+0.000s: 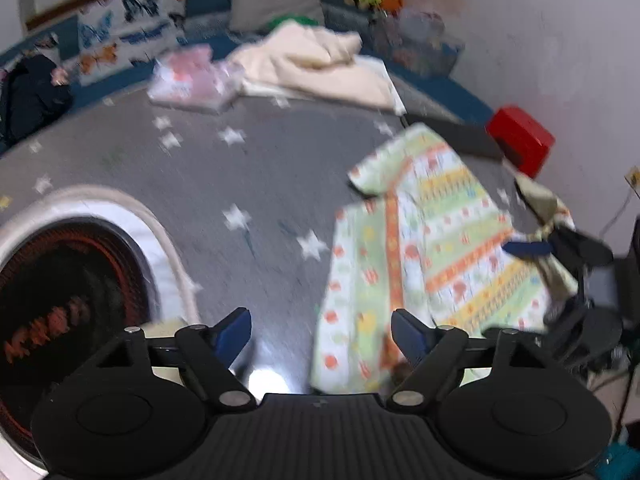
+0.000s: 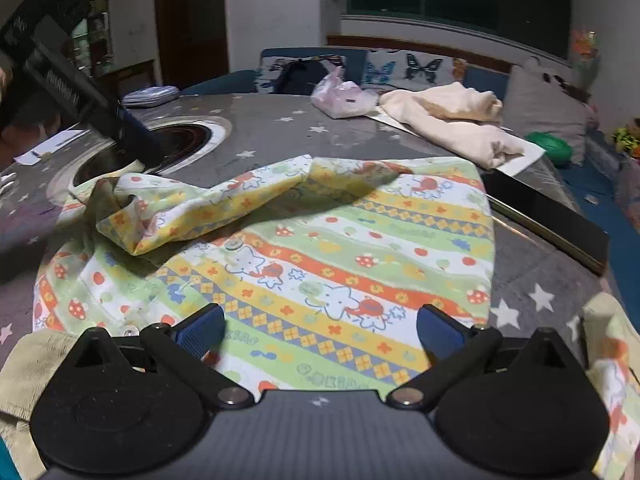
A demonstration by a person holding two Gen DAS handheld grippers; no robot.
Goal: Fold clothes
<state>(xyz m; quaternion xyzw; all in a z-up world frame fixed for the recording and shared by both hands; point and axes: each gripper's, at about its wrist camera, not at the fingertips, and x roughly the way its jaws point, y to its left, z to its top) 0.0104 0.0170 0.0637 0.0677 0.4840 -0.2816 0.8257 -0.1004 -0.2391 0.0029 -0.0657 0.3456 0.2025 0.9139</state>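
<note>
Your patterned garment [image 2: 320, 264] lies mostly flat on the bench [image 2: 272, 136], striped in green, yellow, orange and white with cartoon prints. One sleeve [image 2: 224, 204] is folded across its top, rumpled and creased.

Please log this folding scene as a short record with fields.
garment: patterned shirt, spread on the table, one sleeve folded across it
surface: grey star-print tablecloth
left gripper: open, empty, over the cloth
right gripper: open, over the shirt's near edge
other clothes: cream garment, heaped at the far side
nearby: red box
</note>
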